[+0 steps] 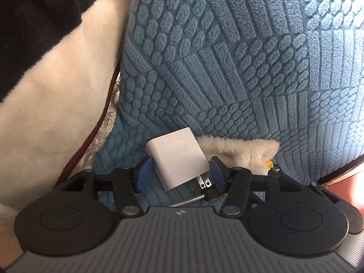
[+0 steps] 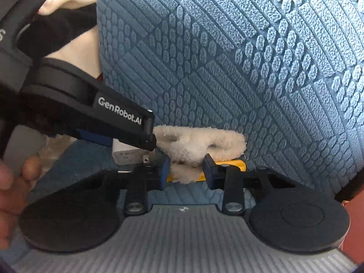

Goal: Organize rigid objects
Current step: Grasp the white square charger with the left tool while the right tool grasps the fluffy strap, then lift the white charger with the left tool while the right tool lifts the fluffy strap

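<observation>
My left gripper (image 1: 179, 170) is shut on a white plug-in charger (image 1: 177, 157), tilted, with its two metal prongs (image 1: 204, 183) pointing down right. A thin metal rod (image 1: 186, 201) lies under it. My right gripper (image 2: 186, 170) is closed around a yellow-handled object wrapped in cream fleece (image 2: 195, 147); the yellow part (image 2: 234, 165) shows at both fingers. The left gripper's arm (image 2: 118, 118) crosses the right wrist view, and the charger (image 2: 127, 155) shows under it. The fleece (image 1: 238, 152) also shows in the left wrist view.
A blue textured cushion (image 1: 227, 56) fills the background in both views, with blue textured fabric (image 2: 191, 195) below. A white fleece and black garment (image 1: 56, 79) lie at the left. A red surface (image 1: 341, 186) shows at the right edge.
</observation>
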Motion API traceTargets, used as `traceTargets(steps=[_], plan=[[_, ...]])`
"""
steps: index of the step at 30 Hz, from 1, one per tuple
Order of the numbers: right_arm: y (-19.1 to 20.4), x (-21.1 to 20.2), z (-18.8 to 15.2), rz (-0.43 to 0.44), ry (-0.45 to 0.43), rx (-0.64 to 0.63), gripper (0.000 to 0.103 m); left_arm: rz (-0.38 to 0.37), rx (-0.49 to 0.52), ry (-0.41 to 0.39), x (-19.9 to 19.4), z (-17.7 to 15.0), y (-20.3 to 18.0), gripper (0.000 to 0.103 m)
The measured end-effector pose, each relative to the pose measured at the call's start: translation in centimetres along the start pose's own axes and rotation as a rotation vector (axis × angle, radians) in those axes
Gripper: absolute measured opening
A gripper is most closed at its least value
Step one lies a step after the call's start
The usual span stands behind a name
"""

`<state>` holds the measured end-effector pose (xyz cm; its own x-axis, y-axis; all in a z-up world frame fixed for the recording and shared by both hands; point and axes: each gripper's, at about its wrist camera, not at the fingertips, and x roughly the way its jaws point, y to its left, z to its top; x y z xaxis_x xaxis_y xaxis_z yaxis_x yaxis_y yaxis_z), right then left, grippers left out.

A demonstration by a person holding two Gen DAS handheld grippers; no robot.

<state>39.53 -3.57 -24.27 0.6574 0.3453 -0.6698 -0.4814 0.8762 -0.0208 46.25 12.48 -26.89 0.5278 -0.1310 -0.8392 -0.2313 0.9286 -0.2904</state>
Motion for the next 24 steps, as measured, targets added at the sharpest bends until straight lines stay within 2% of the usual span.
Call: traceTargets(steps=[4,15,19,24], plan=[[-0.2,-0.5,0.8,0.002,0.037,0.013,0.034,-0.004,-0.018,0.003,0.3,0.3,0.2,0.063],[-1.5,-1.8,1.1,-0.043,0.054,0.006,0.033,0.001,-0.043,-0.005,1.7,0.4,0.9,0.071],[-1.3,-2.5,0.7,-0.059,0.05,-0.01,0.033,0.043,-0.017,-0.03,2.0,0.1,0.2,0.071],[-1.1,-2.4,0.3,-0.08,0.052,-0.042,0.033,0.114,0.067,-0.039,2.5,-0.5,-1.7,0.073]])
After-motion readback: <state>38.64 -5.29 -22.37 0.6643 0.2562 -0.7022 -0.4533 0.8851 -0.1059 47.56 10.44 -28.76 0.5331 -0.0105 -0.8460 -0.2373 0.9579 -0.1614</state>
